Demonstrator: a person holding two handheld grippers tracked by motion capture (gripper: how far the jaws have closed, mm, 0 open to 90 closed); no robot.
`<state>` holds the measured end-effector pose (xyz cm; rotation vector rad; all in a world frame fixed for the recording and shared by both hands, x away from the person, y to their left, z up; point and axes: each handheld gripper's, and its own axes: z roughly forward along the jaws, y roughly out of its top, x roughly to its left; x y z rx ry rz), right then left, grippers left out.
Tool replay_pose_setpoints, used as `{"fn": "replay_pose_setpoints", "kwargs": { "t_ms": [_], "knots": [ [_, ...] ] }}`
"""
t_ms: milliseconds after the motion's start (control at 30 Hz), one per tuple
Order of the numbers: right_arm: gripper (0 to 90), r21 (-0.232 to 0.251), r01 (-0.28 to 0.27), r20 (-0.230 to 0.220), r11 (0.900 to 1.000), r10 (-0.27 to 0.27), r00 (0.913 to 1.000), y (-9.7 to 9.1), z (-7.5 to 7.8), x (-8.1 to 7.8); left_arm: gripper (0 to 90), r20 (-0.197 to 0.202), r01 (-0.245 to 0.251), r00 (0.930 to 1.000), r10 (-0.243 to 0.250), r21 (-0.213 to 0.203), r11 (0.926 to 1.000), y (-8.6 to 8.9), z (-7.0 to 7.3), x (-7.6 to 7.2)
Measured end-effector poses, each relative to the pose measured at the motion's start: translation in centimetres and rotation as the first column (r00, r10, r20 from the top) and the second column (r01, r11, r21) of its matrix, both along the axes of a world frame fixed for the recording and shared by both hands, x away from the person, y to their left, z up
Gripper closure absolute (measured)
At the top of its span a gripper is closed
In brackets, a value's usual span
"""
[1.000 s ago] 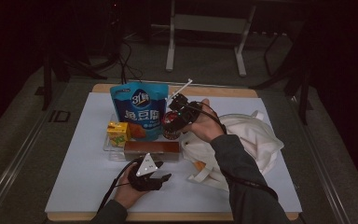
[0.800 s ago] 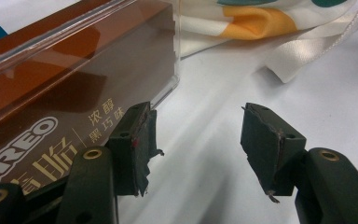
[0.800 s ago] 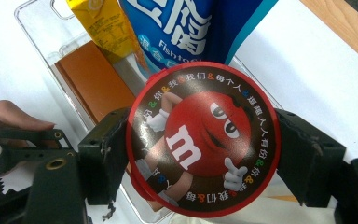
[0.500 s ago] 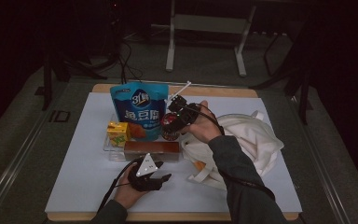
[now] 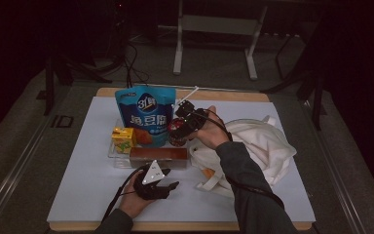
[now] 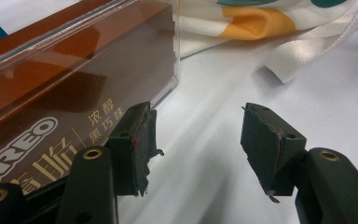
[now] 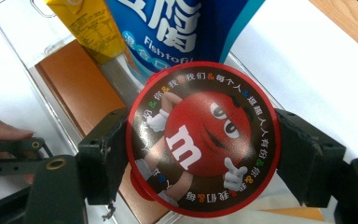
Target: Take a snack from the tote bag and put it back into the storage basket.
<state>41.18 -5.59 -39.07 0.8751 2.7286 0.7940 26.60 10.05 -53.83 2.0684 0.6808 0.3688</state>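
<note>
While my right gripper (image 7: 200, 154) clamps the round M&M's tub (image 7: 203, 140) above the clear tray (image 7: 9, 14), a slip could knock over the blue pouch (image 5: 146, 114).
My left gripper (image 6: 196, 140) sits open and empty by the Oreo box (image 6: 70, 88); I can't see the tub's body beneath its lid, nor what is in the white bag (image 5: 258, 144).

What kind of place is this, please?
Probably a staged recording room or lab, not a home: a white table stands on grey carpet in a dark room, metal stand legs and loose cables behind it, with packaged snacks laid out for handling.
</note>
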Motion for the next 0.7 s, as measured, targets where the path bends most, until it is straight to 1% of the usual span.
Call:
{"fn": "replay_pose_setpoints", "kwargs": {
  "t_ms": [167, 367, 467, 633, 700],
  "knots": [
    [25.5, 0.006, 0.015, -0.005, 0.9999, -0.015, 0.9999, 0.0, -0.3, 0.2, 43.7, 0.000, 0.001, 1.0000, -0.001, 0.000, 1.0000, 0.0, 0.0, 0.0],
    [25.5, 0.010, 0.012, 0.002, 0.9999, -0.012, 0.9999, 0.0, -0.7, 0.4, 43.6, 0.000, 0.001, 1.0000, -0.001, -0.001, 1.0000, 0.0, 0.0, 0.0],
    [25.4, 0.000, 0.020, -0.003, 0.9998, -0.020, 0.9998, 0.1, -0.9, 0.4, 43.6, 0.001, 0.001, 1.0000, -0.001, 0.000, 1.0000, 0.0, 0.0, 0.0],
    [25.5, -0.003, 0.022, 0.009, 0.9997, -0.022, 0.9997, 0.2, -1.1, 0.5, 43.6, 0.001, 0.001, 1.0000, -0.001, 0.000, 1.0000, 0.0, 0.0, 0.0],
    [25.5, -0.004, 0.027, 0.006, 0.9996, -0.027, 0.9996, 0.3, -1.2, 0.6, 43.5, 0.001, 0.000, 1.0000, 0.000, -0.001, 1.0000, 0.0, 0.0, 0.0]
  ]
}}
